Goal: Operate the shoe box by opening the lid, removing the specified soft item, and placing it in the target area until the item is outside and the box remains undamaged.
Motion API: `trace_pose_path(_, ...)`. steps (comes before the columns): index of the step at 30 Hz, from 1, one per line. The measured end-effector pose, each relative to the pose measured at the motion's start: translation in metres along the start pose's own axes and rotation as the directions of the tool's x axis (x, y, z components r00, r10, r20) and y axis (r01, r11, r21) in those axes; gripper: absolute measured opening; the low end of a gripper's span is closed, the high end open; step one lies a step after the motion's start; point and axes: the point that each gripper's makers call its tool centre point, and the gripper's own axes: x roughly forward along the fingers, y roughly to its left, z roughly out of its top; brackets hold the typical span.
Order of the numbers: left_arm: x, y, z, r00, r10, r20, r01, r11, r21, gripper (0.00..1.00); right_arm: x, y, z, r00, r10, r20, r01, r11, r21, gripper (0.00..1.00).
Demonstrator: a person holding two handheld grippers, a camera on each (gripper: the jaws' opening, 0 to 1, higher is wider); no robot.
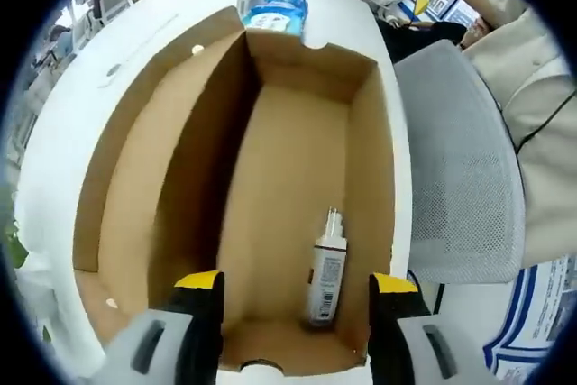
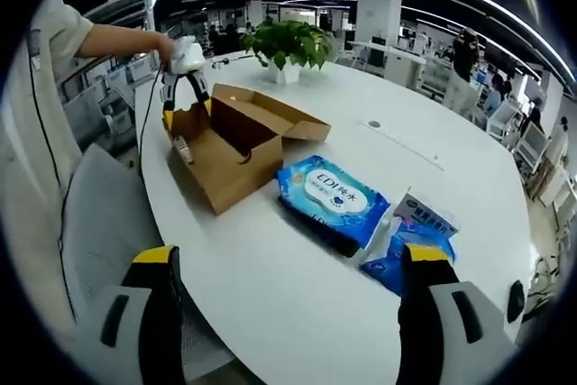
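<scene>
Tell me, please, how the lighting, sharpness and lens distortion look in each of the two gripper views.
Left gripper view: even light, a soft shadow along the left inner wall of the shoe box, the small bottle slightly soft, box edges bowed by the fisheye. Right gripper view: dim ceiling with bright strip lights, the white table evenly lit, the blue wipes pack legible, its edge curved.

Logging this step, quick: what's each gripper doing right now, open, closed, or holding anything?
Left gripper: open, empty, over the open box.
Right gripper: open, empty, above the table.

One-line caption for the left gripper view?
Open left gripper hovers over the open shoe box, a small bottle lying inside.
</scene>
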Motion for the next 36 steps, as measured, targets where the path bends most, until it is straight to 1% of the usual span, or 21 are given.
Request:
trace_pose_path(7,0.016,0.001,-0.007,0.997,-0.033,-0.072,0.036,0.998,0.052,0.65,0.000,-0.004,-0.005,1.000,-0.017,-0.004,0.017,0.999,0.028,0.96)
trace_pose_path(14,0.027,0.001,-0.013,0.993,-0.042,-0.112,0.052,0.995,0.088,0.63,0.005,-0.002,-0.010,1.000,-0.014,-0.010,0.015,0.999,0.045,0.95)
trace_pose_path(19,0.033,0.000,-0.014,0.992,-0.049,-0.116,0.060,0.994,0.093,0.59,0.007,-0.002,-0.010,1.000,-0.015,-0.005,0.015,0.999,0.052,0.94)
trace_pose_path(24,0.040,0.001,-0.018,0.989,-0.042,-0.143,0.058,0.992,0.110,0.57,0.007,-0.004,-0.011,1.000,-0.019,-0.007,0.019,0.999,0.050,0.93)
trace_pose_path(31,0.045,0.000,-0.014,0.992,-0.046,-0.121,0.059,0.993,0.100,0.52,0.005,-0.006,-0.016,0.999,-0.028,-0.017,0.029,0.999,0.043,0.92)
trace_pose_path(32,0.046,-0.001,-0.013,0.992,-0.044,-0.119,0.056,0.993,0.101,0.50,0.005,-0.007,-0.017,0.999,-0.031,-0.021,0.032,0.999,0.037,0.91)
trace_pose_path(36,0.047,0.001,-0.012,0.993,-0.025,-0.116,0.039,0.992,0.119,0.39,0.005,-0.006,-0.020,0.999,-0.037,-0.025,0.038,0.999,0.024,0.90)
